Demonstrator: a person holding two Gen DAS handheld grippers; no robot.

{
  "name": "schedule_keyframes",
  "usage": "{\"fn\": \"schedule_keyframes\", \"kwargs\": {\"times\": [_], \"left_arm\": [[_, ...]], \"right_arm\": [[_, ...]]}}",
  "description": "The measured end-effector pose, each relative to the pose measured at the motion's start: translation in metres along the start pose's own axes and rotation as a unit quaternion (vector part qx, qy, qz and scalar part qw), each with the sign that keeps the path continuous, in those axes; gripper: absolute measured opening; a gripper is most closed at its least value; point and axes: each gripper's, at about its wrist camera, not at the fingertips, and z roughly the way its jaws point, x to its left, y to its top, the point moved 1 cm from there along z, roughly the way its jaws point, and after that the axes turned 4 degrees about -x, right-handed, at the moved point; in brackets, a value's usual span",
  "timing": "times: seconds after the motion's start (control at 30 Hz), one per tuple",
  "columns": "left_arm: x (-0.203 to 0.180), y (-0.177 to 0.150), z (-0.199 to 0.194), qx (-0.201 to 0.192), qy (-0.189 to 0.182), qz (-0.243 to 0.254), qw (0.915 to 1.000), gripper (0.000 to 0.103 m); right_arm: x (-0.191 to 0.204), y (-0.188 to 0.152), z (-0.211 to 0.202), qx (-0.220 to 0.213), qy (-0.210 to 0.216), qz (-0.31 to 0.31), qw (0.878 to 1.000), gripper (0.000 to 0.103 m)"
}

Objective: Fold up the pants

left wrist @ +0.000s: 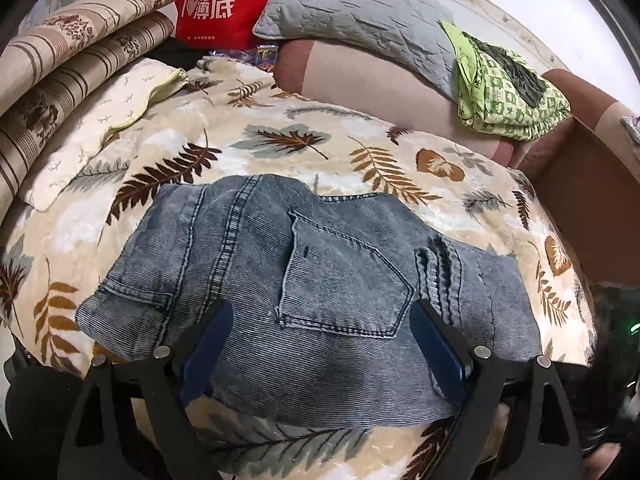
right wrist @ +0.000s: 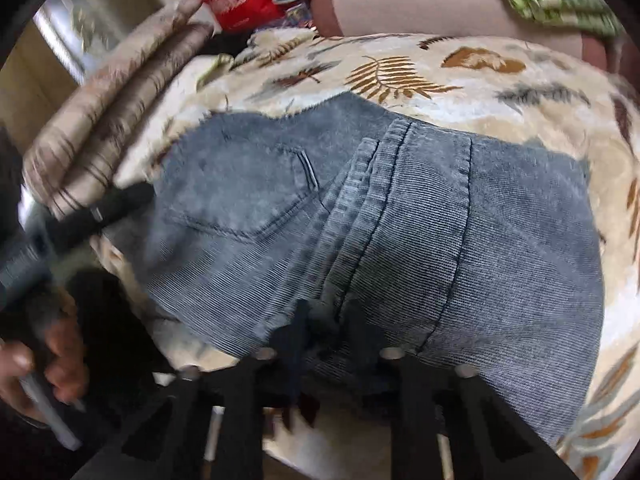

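Folded grey-blue jeans (left wrist: 320, 280) lie on a leaf-patterned blanket (left wrist: 280, 140), back pocket up and a thick hem fold at the right. My left gripper (left wrist: 322, 312) hovers over their near half, open, its blue pads (left wrist: 208, 344) wide apart and holding nothing. In the right wrist view the jeans (right wrist: 420, 220) fill the middle. My right gripper (right wrist: 325, 316) is at their near edge, its black fingers (right wrist: 296, 320) close together with a bunch of denim pinched between them. A person's hand (right wrist: 52, 360) holds the left gripper at the left edge of that view.
Striped folded bedding (left wrist: 72, 64) and a cream pillow (left wrist: 100, 128) lie at the left. A red bag (left wrist: 224, 4), a grey quilted pillow (left wrist: 360, 12) and a green patterned cloth (left wrist: 504, 92) rest against the brown padded back (left wrist: 360, 84) behind the blanket.
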Motion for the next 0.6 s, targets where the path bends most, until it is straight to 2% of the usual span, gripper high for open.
{"fn": "schedule_keyframes", "kwargs": {"times": [0.17, 0.23, 0.3, 0.33, 0.37, 0.4, 0.47, 0.53, 0.6], "left_arm": [[-0.001, 0.008, -0.003, -0.009, 0.005, 0.003, 0.9999, 0.091], [-0.009, 0.013, 0.000, -0.008, 0.001, 0.009, 0.9999, 0.091], [-0.021, 0.017, 0.002, -0.004, -0.006, 0.021, 0.9997, 0.091], [-0.030, 0.020, 0.003, -0.002, -0.016, 0.030, 0.9994, 0.091], [-0.037, 0.021, 0.004, -0.002, -0.023, 0.036, 0.9991, 0.091], [-0.047, 0.024, 0.005, -0.002, -0.028, 0.042, 0.9987, 0.091], [-0.065, 0.029, 0.009, 0.005, -0.048, 0.048, 0.9976, 0.091], [-0.083, 0.030, 0.014, 0.009, -0.058, 0.059, 0.9966, 0.091], [-0.100, 0.022, 0.025, 0.029, -0.061, 0.076, 0.9948, 0.091]], "right_arm": [[0.009, 0.006, -0.040, -0.042, 0.028, -0.001, 0.999, 0.014], [0.016, -0.002, -0.027, -0.028, 0.044, -0.003, 0.999, 0.014], [0.007, -0.016, 0.002, 0.002, 0.039, 0.014, 0.999, 0.020], [-0.001, -0.022, 0.005, -0.015, 0.061, 0.032, 0.997, 0.020], [-0.005, -0.022, -0.001, -0.027, 0.076, 0.047, 0.996, 0.024], [-0.010, -0.022, -0.007, -0.029, 0.099, 0.067, 0.992, 0.043], [-0.016, -0.021, -0.023, -0.042, 0.131, 0.089, 0.987, 0.072], [-0.022, -0.024, -0.042, -0.059, 0.135, 0.102, 0.984, 0.073], [-0.045, -0.034, -0.068, -0.078, 0.140, 0.146, 0.976, 0.073]]}}
